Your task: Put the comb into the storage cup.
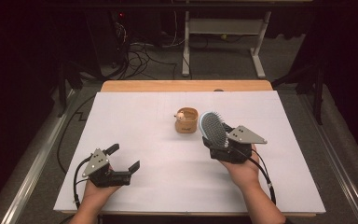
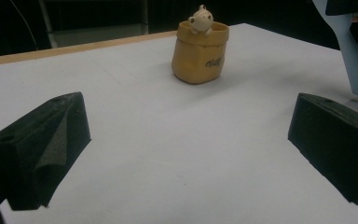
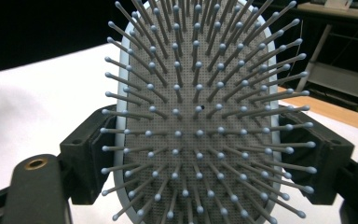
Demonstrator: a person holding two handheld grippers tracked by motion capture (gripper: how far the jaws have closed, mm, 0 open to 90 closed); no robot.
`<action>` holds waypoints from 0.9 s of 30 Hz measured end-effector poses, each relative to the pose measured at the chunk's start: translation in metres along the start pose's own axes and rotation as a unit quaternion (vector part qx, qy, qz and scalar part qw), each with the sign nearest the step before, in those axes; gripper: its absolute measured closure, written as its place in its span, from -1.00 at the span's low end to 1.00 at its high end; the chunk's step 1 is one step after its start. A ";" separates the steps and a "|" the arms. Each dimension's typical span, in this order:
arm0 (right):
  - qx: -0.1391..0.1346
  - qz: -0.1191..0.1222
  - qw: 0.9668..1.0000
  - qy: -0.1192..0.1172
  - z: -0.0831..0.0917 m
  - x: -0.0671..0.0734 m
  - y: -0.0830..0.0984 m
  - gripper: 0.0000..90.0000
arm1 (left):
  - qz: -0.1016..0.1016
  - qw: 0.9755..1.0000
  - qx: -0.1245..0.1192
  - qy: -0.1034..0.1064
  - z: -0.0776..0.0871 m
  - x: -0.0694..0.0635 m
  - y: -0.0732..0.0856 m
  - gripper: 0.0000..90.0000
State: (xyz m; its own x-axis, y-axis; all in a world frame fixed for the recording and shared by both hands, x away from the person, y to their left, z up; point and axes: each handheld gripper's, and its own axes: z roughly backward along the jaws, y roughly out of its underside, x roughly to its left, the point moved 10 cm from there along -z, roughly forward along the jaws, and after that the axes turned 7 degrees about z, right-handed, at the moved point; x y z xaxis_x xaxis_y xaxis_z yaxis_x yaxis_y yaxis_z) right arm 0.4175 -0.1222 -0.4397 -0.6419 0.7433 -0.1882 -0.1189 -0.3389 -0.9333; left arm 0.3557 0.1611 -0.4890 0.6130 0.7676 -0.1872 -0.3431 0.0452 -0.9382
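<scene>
My right gripper (image 1: 217, 143) is shut on a light blue hairbrush (image 1: 212, 128), held above the white board right of centre. The brush's grey bristle pad (image 3: 198, 116) faces the camera in the right gripper view, and the two black jaws clamp the sides of its head. A tan pot (image 1: 187, 121) with a small cream figure on its rim stands just left of the brush. Near the front left my left gripper (image 1: 123, 157) rests low with its jaws wide apart and nothing between them. It points toward the pot (image 2: 199, 53), and the brush's blue edge (image 2: 354, 60) hangs at the upper right.
A white board (image 1: 135, 121) covers the wooden table (image 1: 186, 86), whose far edge shows behind it. Beyond stand a white desk frame (image 1: 223, 28) and cables on the floor. Metal rails run along both sides of the table.
</scene>
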 end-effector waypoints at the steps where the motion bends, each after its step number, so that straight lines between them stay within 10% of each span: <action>1: -0.004 0.002 1.000 0.001 0.000 0.000 -0.001 -0.54 | -0.001 1.000 0.001 0.002 0.000 -0.001 0.000 -0.99; 27: -0.035 0.031 0.999 0.011 -0.001 0.005 -0.009 -0.54 | 0.002 1.000 -0.004 0.013 -0.011 -0.012 -0.027 -0.99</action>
State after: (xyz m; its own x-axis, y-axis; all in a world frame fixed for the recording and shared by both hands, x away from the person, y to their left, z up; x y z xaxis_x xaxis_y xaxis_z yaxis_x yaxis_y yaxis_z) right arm 0.4163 -0.1148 -0.4324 -0.6299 0.7343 -0.2530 -0.0258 -0.3453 -0.9381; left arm 0.3654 0.1442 -0.4644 0.6309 0.7502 -0.1977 -0.3395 0.0378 -0.9398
